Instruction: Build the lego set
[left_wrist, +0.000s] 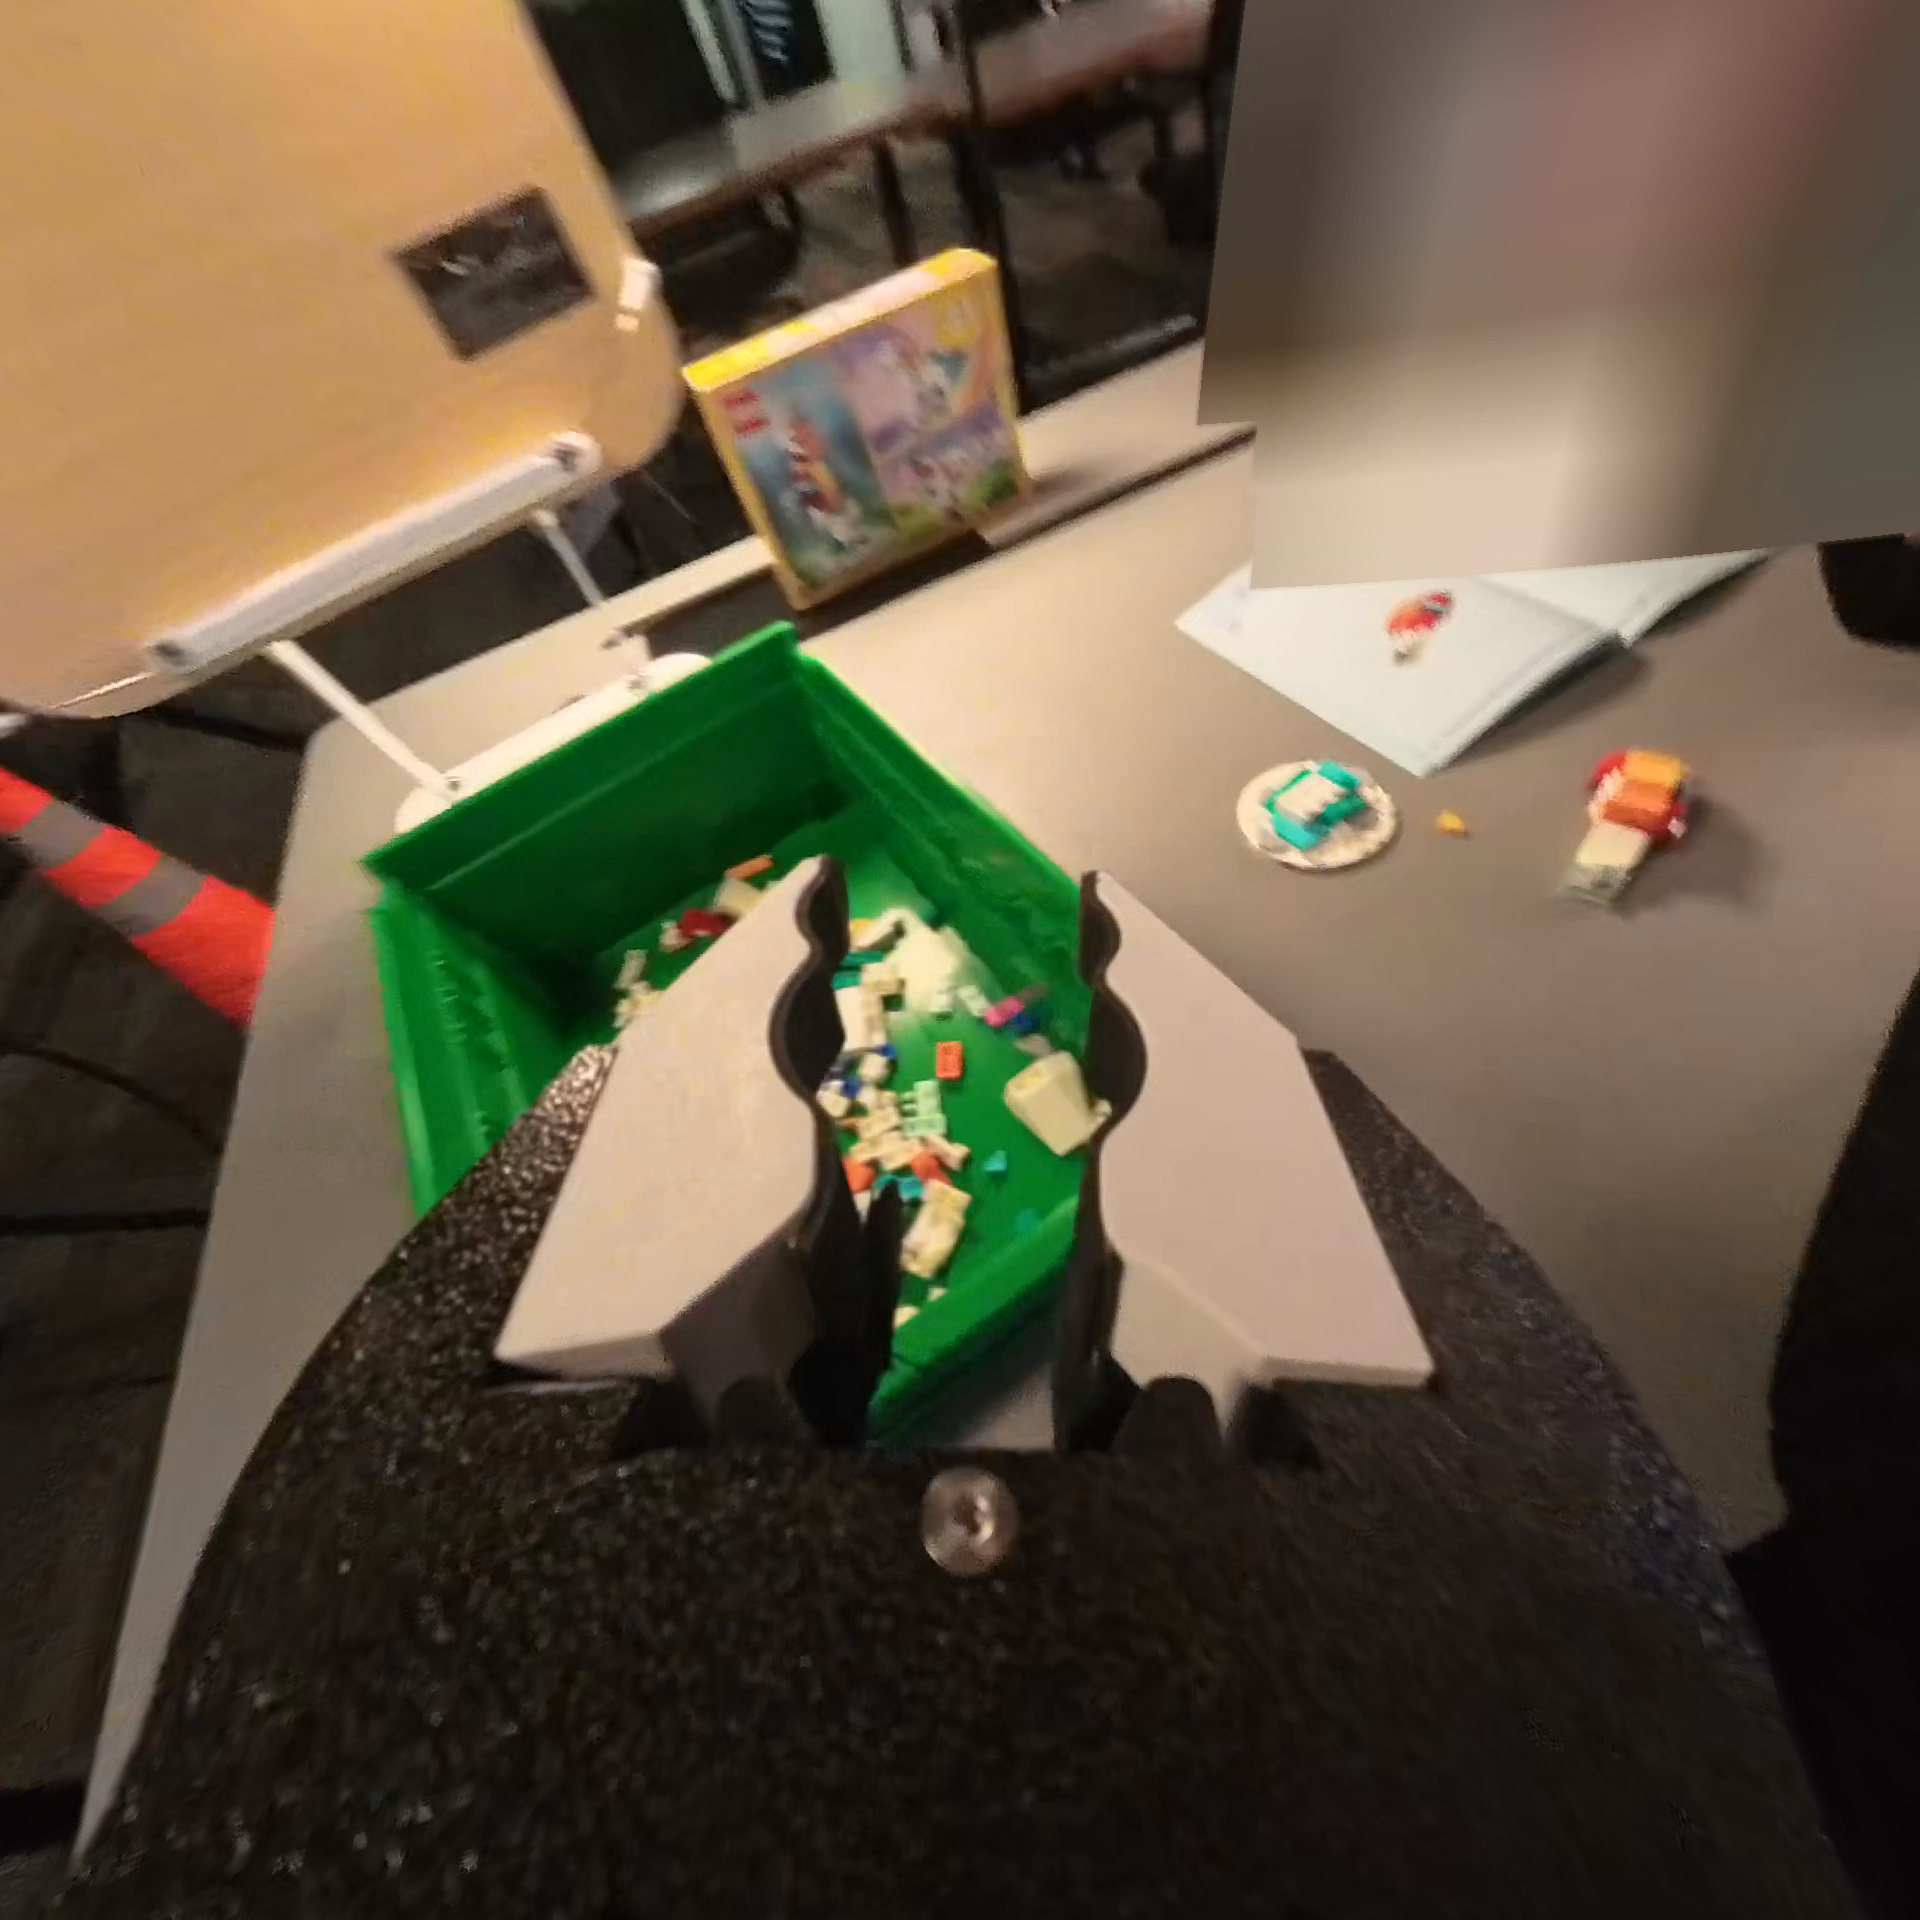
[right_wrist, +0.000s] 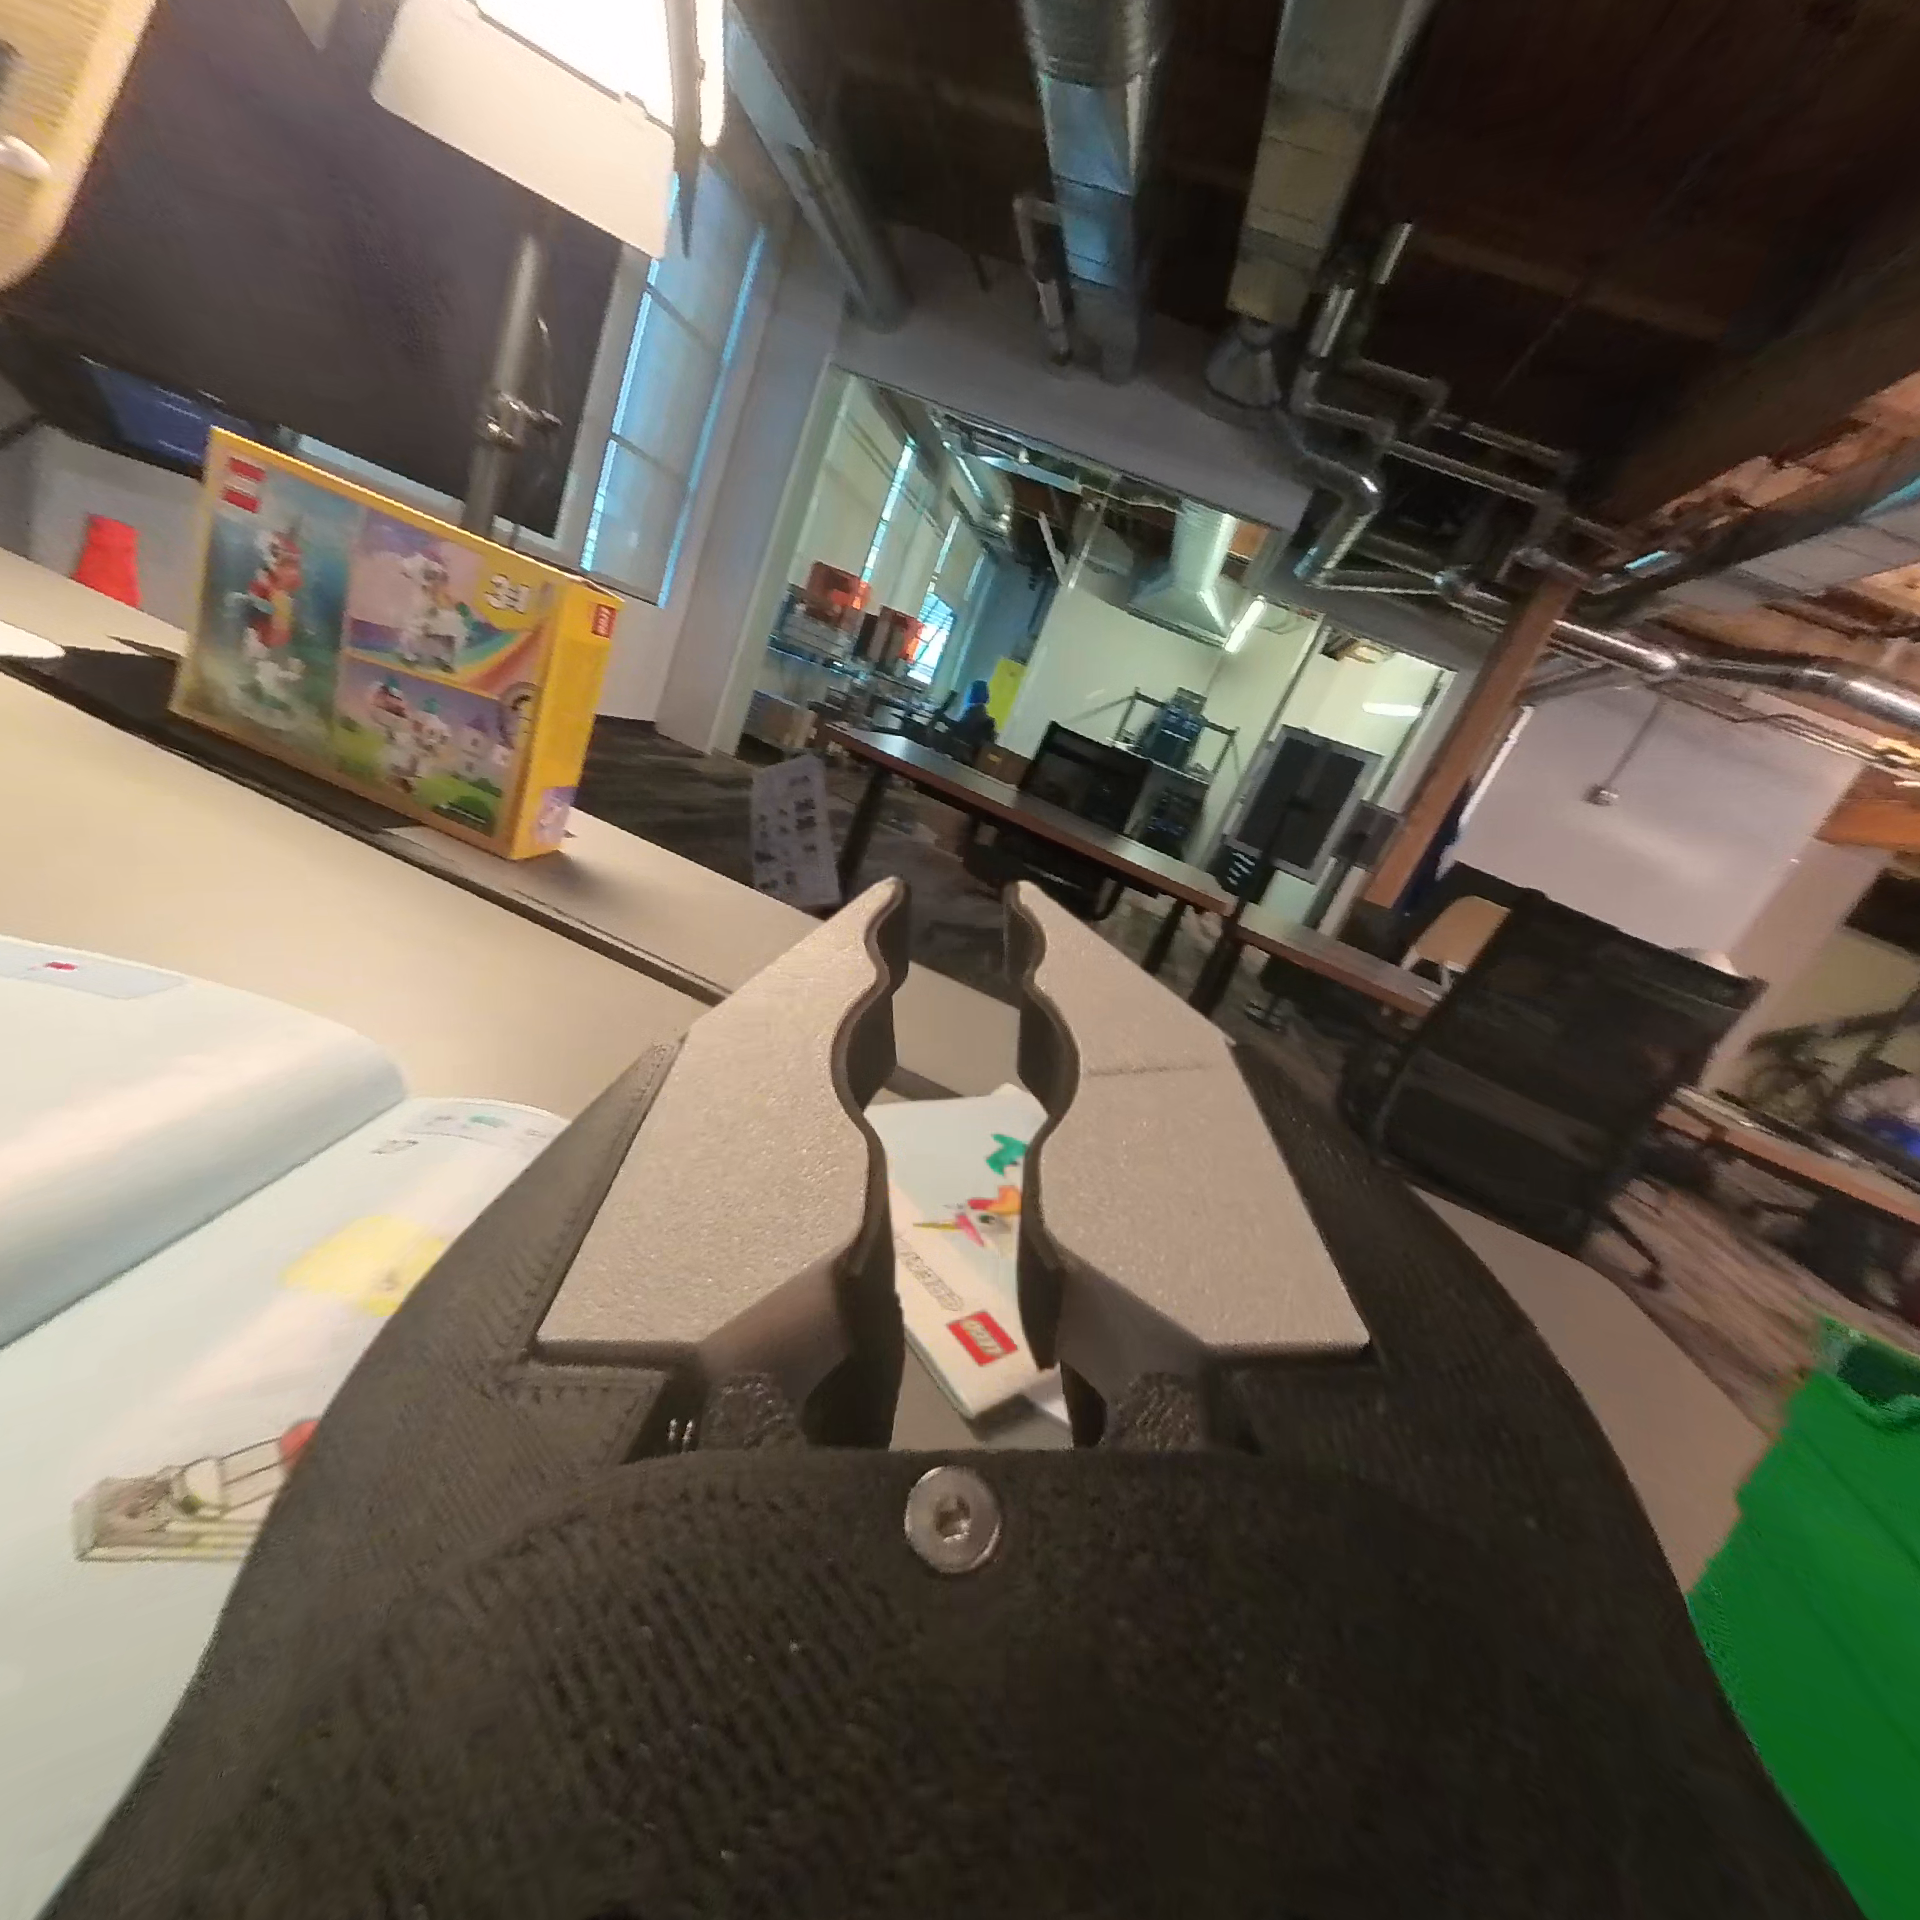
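Observation:
My left gripper (left_wrist: 956, 883) is open and empty, held above a green bin (left_wrist: 623, 821) that holds several loose small bricks (left_wrist: 904, 1122) in white, teal, orange and pink. To the right on the grey table lie a round white plate with a teal build (left_wrist: 1315, 812) and a red, orange and white partial build (left_wrist: 1631, 821). My right gripper (right_wrist: 954, 902) is open a little and empty. It is tilted up over the table, above a small booklet (right_wrist: 966, 1236), beside an open instruction book (right_wrist: 208, 1195).
The yellow set box (left_wrist: 862, 426) stands at the table's far edge and shows in the right wrist view (right_wrist: 395, 655) too. The open instruction book (left_wrist: 1475, 655) lies at the far right. A lamp shade (left_wrist: 260, 312) hangs at upper left. A green bin corner (right_wrist: 1829, 1621) is at lower right. My right fingertips sit around 55 centimetres from my left ones.

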